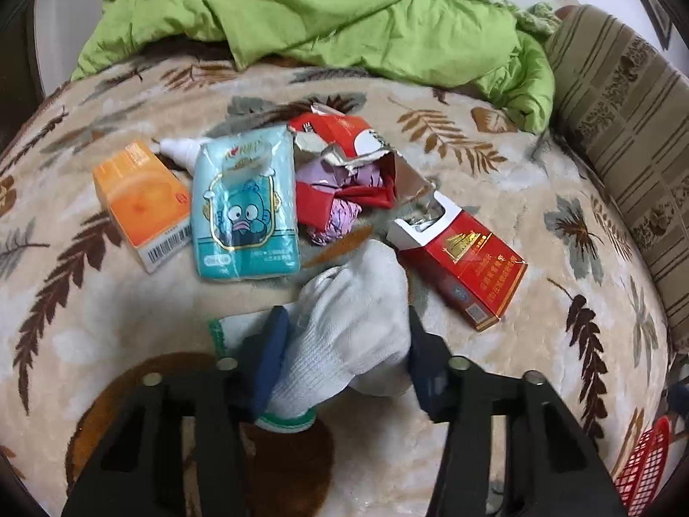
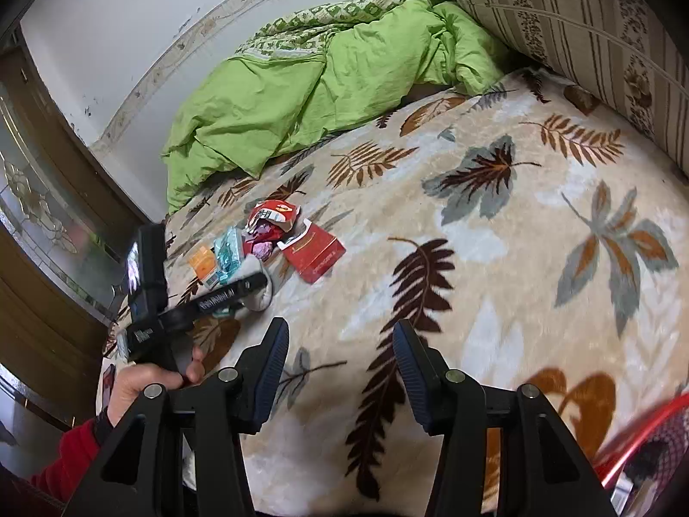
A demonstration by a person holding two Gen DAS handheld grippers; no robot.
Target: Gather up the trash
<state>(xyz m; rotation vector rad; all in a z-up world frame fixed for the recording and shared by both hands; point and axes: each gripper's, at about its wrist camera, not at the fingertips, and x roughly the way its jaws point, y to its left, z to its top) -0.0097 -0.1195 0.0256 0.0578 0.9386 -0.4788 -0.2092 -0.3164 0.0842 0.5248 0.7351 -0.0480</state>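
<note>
- while the left gripper (image 1: 344, 336) has its jaws pressed on the white glove (image 1: 357, 323), the glove's long axis runs along the fingers, toward the trash pile (image 1: 344, 181) mid-bed.
- right gripper (image 2: 340, 357) stands open, empty, farther off; red basket (image 2: 637, 443) at the bed's near edge.

Your left gripper (image 1: 344, 336) points steeply down, pads pressed on either side of a white glove (image 1: 357, 323). Your left hand (image 2: 146, 381), in a red sleeve (image 2: 64, 456), holds its handle. Your right gripper (image 2: 340, 357) hangs with jaws apart, nothing between them.
</note>
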